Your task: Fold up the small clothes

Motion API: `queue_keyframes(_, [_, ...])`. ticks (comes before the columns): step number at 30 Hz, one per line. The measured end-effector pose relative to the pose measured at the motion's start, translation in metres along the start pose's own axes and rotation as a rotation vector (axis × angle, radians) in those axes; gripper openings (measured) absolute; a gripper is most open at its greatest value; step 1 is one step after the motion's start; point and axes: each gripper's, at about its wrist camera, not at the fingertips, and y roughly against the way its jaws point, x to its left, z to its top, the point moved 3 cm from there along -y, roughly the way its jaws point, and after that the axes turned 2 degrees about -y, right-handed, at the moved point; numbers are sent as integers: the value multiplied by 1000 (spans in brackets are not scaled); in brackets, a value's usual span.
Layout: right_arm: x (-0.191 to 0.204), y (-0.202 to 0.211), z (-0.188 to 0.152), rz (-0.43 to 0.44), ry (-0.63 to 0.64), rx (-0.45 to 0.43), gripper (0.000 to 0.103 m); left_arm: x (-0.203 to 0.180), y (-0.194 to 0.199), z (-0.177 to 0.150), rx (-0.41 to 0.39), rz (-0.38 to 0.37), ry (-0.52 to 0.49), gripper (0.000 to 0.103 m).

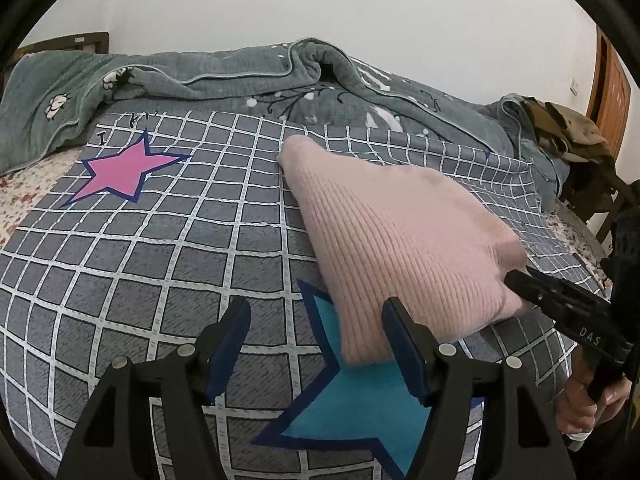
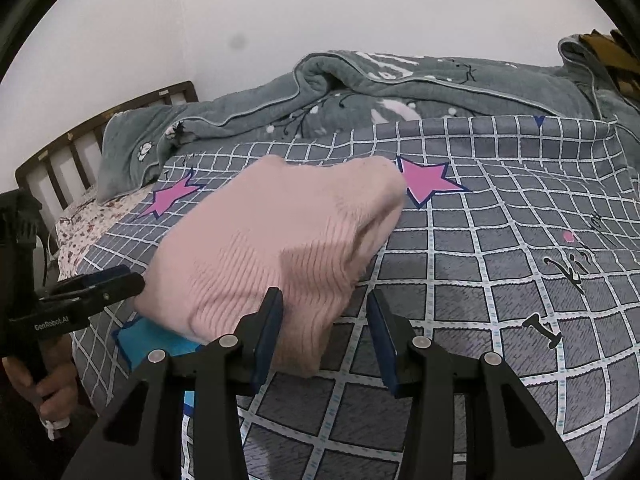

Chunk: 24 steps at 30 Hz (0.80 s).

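Observation:
A folded pink ribbed knit garment (image 1: 400,232) (image 2: 272,240) lies on the grey checked bedspread (image 1: 160,248) (image 2: 500,280). My left gripper (image 1: 317,310) stands open at its near left corner; its right finger overlaps the garment's edge and the pads press on nothing. From the right wrist view, the left gripper (image 2: 134,278) reaches the garment's left side. My right gripper (image 2: 324,300) is open, with the garment's near corner lying between its fingers against the left pad. In the left wrist view the right gripper (image 1: 512,278) touches the garment's right edge.
A rumpled grey-green quilt (image 1: 240,76) (image 2: 440,84) is heaped along the back of the bed. A wooden headboard (image 2: 80,148) stands at the far left. Brown clothes (image 1: 568,132) lie on a chair at the right, near a wooden door (image 1: 612,96). A hand (image 1: 580,400) holds the right gripper.

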Motion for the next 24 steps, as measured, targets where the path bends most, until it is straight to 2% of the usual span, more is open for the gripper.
queue_keyframes(10, [-6,-3,-2,-3,-25,14,43,2,1,1,-15,15,11,70])
queue_keyframes(14, [-8,2,0,-10,-27,-5,43,4,3,2,-26,28,20,70])
queue_keyframes(19, [-13,13,5,24,-51,-55,43,9,2,4,-24,28,46,70])
queue_keyframes(24, [-12,11,3,12,-51,-55,42,8,0,4,-17,29,42,70])
